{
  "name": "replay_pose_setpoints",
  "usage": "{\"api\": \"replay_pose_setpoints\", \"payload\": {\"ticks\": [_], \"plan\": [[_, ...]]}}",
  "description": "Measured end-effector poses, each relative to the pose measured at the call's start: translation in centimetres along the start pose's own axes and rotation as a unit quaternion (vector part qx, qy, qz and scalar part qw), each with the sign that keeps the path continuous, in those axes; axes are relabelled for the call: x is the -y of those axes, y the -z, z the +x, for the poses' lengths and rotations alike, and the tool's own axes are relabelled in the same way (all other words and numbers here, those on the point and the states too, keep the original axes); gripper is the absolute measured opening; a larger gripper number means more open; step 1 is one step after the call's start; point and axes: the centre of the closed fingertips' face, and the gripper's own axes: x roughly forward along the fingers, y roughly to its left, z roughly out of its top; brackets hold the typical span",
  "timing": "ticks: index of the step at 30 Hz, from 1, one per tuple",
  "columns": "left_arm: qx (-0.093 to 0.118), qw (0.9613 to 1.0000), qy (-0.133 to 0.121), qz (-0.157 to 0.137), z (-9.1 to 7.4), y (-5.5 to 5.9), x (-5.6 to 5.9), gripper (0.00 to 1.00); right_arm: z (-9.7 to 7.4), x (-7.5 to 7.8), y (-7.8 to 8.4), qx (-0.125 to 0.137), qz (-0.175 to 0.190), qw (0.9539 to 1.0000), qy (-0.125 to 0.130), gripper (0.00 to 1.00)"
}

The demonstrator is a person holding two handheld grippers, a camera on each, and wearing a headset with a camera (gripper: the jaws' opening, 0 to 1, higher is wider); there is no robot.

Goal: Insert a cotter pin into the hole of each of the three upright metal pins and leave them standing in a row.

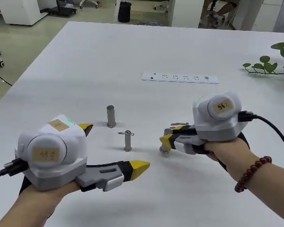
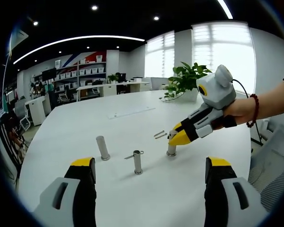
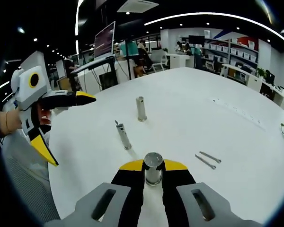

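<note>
A white power strip [image 1: 180,77] lies flat on the white workbench [image 1: 75,66] toward its far side. The green leaves of a trailing plant [image 1: 270,62] reach in over the bench's right edge. Beyond the far edge a black bin [image 1: 125,11] stands on the floor, and in the left gripper view shelves [image 2: 87,71] of boxes line the back wall beside windows with blinds [image 2: 213,45], under a curved ceiling light strip [image 2: 75,40].

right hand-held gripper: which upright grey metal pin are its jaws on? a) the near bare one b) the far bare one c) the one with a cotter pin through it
a: the jaws of the right hand-held gripper clamp the near bare grey metal pin, next to two loose metal cotter pins.
</note>
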Motion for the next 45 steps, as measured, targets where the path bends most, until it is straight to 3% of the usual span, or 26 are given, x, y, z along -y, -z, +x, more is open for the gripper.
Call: {"api": "replay_pose_setpoints", "payload": {"ticks": [6, 22, 30, 36, 45], "plan": [[-0.002, 1.0000, 0.001, 0.004, 0.0, 0.1, 0.1, 0.95, -0.1, -0.8, 1.2, -0.006, -0.001, 1.0000, -0.006, 0.08], [-0.002, 0.9997, 0.006, 0.024, 0.0, -0.3, 0.9, 0.94, -0.4, -1.6, 2.3, -0.007, -0.011, 0.9999, -0.007, 0.08], [-0.003, 0.9996, 0.010, 0.026, 0.0, -0.2, 1.0, 0.94, -0.6, -2.0, 2.5, -0.005, -0.051, 0.9986, -0.016, 0.08], [-0.008, 0.9995, 0.012, 0.028, 0.0, 0.0, 1.2, 0.94, -0.6, -2.1, 2.5, -0.003, -0.061, 0.9977, -0.030, 0.08], [-0.011, 0.9995, 0.010, 0.029, -0.1, 0.1, 1.1, 0.94, -0.7, -2.1, 2.4, 0.001, -0.039, 0.9983, -0.042, 0.09]]}}
